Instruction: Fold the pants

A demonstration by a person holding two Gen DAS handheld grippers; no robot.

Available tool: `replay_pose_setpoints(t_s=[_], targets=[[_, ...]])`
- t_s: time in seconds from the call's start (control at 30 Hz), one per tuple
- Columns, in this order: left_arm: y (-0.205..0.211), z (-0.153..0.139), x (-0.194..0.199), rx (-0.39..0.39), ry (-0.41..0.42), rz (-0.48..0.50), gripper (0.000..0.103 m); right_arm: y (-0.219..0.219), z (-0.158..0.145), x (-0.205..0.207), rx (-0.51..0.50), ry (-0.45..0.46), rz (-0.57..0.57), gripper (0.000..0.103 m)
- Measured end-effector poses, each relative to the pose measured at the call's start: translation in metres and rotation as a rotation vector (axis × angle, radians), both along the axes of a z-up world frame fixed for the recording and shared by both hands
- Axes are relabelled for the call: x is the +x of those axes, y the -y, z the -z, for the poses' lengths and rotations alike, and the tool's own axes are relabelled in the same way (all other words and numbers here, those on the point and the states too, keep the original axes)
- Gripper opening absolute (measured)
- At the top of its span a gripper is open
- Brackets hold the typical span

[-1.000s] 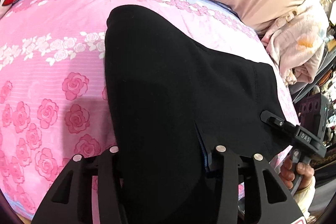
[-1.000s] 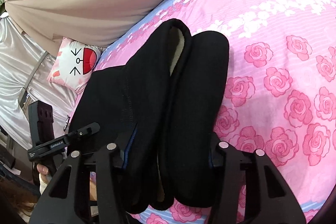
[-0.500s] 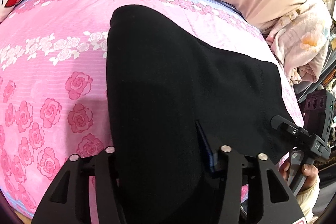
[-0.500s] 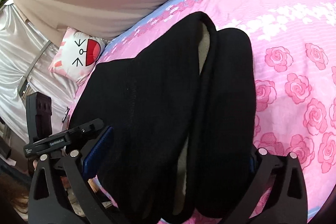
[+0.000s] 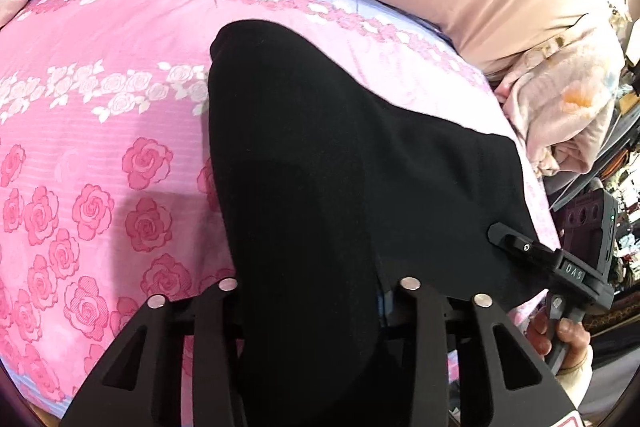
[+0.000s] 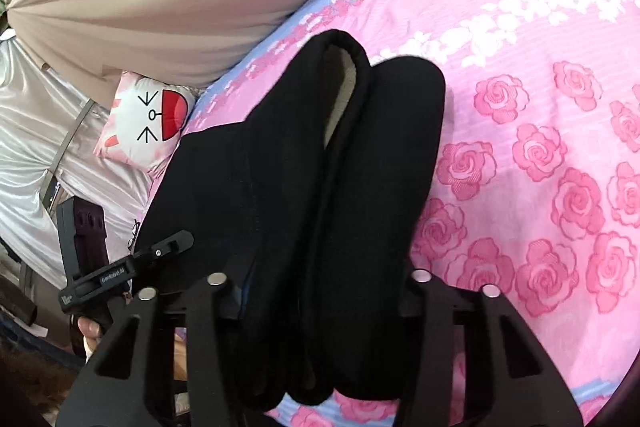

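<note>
Left gripper (image 5: 316,291) jaws closing on a thick fold of the black pants (image 5: 320,167), which run up across the pink rose bedsheet (image 5: 100,107); right gripper (image 5: 560,263) at the garment's far right edge. Right wrist view: right gripper (image 6: 320,279) jaws closing around both stacked pant legs (image 6: 360,167), cat pillow (image 6: 148,119) beyond, left gripper (image 6: 120,267) at the left

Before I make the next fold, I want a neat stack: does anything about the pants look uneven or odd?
The black pants lie doubled on the rose bedsheet, but the legs don't line up: pale lining gapes between them at the far end.
</note>
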State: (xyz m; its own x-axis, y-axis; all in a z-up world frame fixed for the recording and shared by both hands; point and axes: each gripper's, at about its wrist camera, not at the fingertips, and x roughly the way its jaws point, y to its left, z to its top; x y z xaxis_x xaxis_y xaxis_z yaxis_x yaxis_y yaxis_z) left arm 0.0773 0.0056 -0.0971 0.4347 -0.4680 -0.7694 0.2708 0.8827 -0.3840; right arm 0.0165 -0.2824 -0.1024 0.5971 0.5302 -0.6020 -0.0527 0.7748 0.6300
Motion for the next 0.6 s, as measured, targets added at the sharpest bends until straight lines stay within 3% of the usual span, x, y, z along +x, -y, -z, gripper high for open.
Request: replay_pose_setpoints(t_s=[0.2, 0.37, 0.5, 0.6], targets=[[-0.003, -0.044, -0.020, -0.073, 0.057, 0.041, 0.031, -0.004, -0.042, -0.019, 0.005, 0.081, -0.032, 0.039], [-0.009, -0.100, -0.037, -0.129, 0.146, 0.088, 0.031, -0.003, -0.103, -0.037, -0.004, 0.206, -0.060, 0.039], [-0.005, -0.157, -0.034, -0.113, 0.321, 0.115, 0.031, -0.006, -0.157, -0.029, -0.053, 0.348, -0.068, 0.039], [-0.002, -0.191, -0.012, -0.107, 0.438, 0.118, 0.031, -0.004, -0.195, 0.001, -0.088, 0.455, -0.068, 0.039]])
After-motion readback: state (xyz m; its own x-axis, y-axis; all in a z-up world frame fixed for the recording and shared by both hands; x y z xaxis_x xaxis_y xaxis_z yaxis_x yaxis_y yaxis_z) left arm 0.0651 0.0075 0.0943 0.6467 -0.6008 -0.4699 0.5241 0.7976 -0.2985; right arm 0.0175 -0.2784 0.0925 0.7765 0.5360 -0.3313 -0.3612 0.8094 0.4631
